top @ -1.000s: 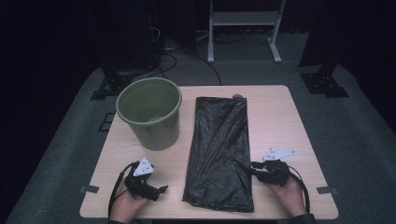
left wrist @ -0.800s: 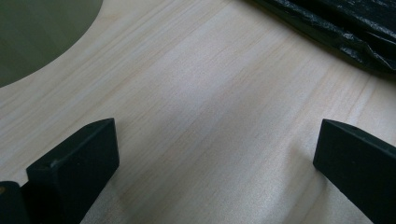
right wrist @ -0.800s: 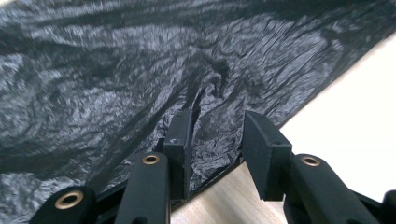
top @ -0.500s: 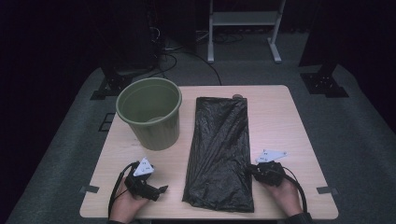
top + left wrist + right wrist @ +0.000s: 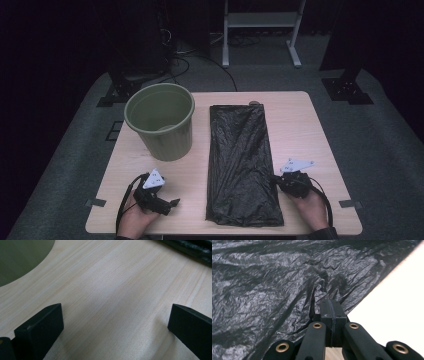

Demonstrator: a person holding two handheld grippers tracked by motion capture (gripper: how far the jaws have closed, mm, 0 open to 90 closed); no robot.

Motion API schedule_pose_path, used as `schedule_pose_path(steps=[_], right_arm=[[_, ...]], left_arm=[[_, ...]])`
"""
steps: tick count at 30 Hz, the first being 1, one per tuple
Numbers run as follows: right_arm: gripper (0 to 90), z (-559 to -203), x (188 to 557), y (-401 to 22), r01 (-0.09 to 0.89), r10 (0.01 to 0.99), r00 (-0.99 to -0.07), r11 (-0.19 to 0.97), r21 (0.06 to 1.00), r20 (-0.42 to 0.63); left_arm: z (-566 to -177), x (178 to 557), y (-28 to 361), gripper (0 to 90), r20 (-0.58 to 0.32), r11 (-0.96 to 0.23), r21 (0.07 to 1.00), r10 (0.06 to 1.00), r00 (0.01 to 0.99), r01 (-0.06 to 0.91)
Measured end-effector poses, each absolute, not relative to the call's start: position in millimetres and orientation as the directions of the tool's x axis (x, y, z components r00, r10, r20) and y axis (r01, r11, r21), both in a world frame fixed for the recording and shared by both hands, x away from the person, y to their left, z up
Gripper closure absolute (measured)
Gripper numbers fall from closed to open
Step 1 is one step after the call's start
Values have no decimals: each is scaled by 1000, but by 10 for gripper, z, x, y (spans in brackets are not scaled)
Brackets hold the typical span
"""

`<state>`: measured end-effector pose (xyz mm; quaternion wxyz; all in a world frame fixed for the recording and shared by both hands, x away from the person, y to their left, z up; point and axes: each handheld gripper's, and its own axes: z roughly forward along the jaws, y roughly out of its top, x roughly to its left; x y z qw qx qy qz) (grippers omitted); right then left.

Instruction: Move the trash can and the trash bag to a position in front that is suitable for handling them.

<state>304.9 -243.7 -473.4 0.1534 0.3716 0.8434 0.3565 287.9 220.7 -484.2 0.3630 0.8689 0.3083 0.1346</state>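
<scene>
1. the black bag (image 5: 243, 165) lies flat and long in the middle of the worktop (image 5: 320, 130), reaching from the far edge almost to the lower edge of the high view. it is spread out, i think, so that one edge is easy to take.
2. the right tongs (image 5: 275, 181) are at the lower right of the high view, at the right edge of the bag. in the right gripper view the two jaws are pressed together, and a small fold of the black plastic (image 5: 287, 290) is pulled up just in front of their tips. the jaws have just been closing, so i judge they are clamped on the bag edge.
3. the left tongs (image 5: 172, 203) rest at the lower left of the high view, apart from the bag. in the left gripper view the jaws stand wide apart with only bare wood between them. this hand seems to wait.
4. the green bin (image 5: 160, 120) stands upright at the upper left of the worktop, just beside the bag, its mouth open upward. probably the bag is meant to go into it as a liner, so it is kept near.
</scene>
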Motion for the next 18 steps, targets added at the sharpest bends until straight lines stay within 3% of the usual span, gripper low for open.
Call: schedule_pose_path(steps=[18], right_arm=[[900,-4638,3026,-3162,573,840,-542,351,740,21]], left_arm=[[-4842,2880,2207,0,10,-547,714,633,774,438]])
